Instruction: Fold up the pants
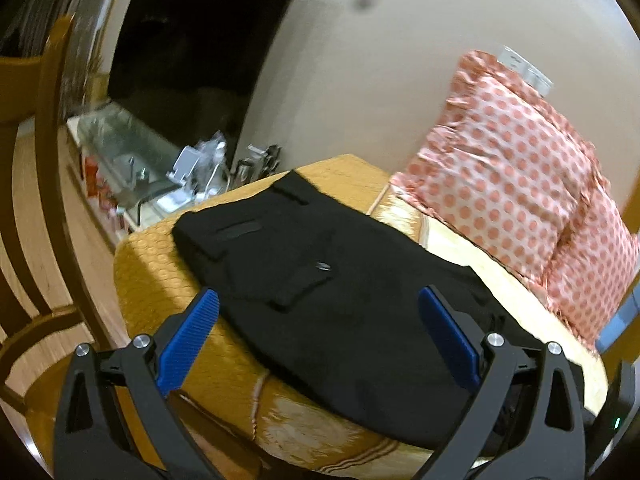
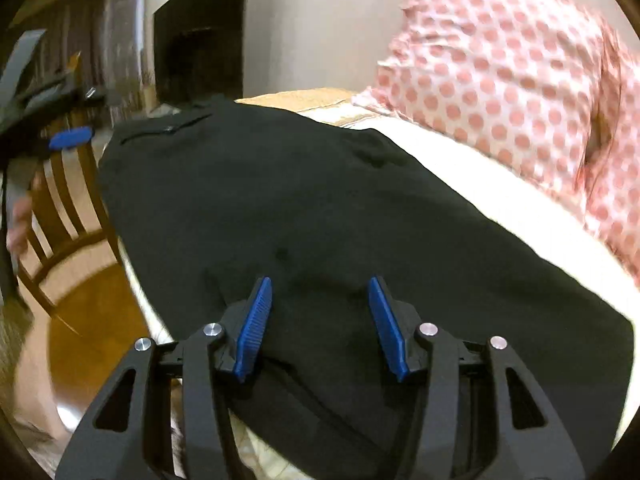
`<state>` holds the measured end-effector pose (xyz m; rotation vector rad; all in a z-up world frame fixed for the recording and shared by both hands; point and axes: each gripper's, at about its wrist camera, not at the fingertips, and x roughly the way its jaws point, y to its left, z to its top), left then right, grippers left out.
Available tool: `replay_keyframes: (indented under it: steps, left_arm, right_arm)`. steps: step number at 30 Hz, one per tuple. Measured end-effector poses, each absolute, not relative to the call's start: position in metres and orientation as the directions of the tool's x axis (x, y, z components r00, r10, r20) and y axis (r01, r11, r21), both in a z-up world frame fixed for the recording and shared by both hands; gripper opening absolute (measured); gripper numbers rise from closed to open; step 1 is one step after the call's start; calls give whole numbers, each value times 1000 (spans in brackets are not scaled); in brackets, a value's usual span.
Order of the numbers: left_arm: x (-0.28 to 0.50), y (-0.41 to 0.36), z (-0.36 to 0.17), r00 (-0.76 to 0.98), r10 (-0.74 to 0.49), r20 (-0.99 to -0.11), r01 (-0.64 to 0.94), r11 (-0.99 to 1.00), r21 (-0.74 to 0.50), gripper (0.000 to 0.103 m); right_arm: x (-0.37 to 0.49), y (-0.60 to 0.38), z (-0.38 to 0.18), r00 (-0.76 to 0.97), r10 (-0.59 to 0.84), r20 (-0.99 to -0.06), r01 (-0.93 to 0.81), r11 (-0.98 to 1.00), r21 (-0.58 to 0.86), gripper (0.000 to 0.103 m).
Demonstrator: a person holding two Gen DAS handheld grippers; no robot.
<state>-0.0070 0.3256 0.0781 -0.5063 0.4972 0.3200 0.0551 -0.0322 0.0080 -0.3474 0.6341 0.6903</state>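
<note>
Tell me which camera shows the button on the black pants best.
The left wrist view. There the small shiny button sits clearly on a pocket flap of the black fabric pants, in front of the open left claw. The right wrist view shows the pants mostly as dark cloth; no button is discernible.

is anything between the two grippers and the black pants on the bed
Nothing visible is. The black fabric pants lie flat on the yellow quilted bedspread, with both the left gripper and the right gripper open right over them. The pink polka-dot pillows sit off to the side, beyond the pants.
</note>
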Motion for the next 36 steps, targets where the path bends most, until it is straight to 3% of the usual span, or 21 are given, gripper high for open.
replay_keyframes:
  steps: [6, 9, 19, 24, 28, 32, 36]
  left_arm:
    - [6, 360, 61, 803, 125, -584, -456, 758, -466, 100]
    - [13, 372, 53, 793, 87, -603, -464, 727, -506, 100]
    - [29, 392, 41, 798, 44, -601, -461, 688, -561, 100]
    - [34, 383, 39, 814, -39, -580, -398, 690, -604, 98]
    - [29, 380, 35, 834, -125, -537, -346, 640, -686, 88]
    - [32, 379, 32, 828, -113, -549, -361, 642, -677, 65]
    - [34, 392, 29, 833, -102, -543, -391, 584, -711, 62]
  right_arm:
    - [78, -58, 7, 495, 585, -643, -674, 725, 140, 63]
    - [74, -58, 9, 491, 594, -638, -687, 714, 136, 71]
    - [81, -62, 1, 480, 620, -620, -673, 714, 193, 73]
    - [86, -61, -1, 477, 626, -617, -668, 715, 209, 75]
    - [86, -61, -1, 478, 626, -616, -667, 715, 209, 75]
    - [88, -59, -2, 481, 628, -612, -664, 717, 213, 75]
    - [90, -59, -3, 486, 630, -606, -663, 717, 213, 75]
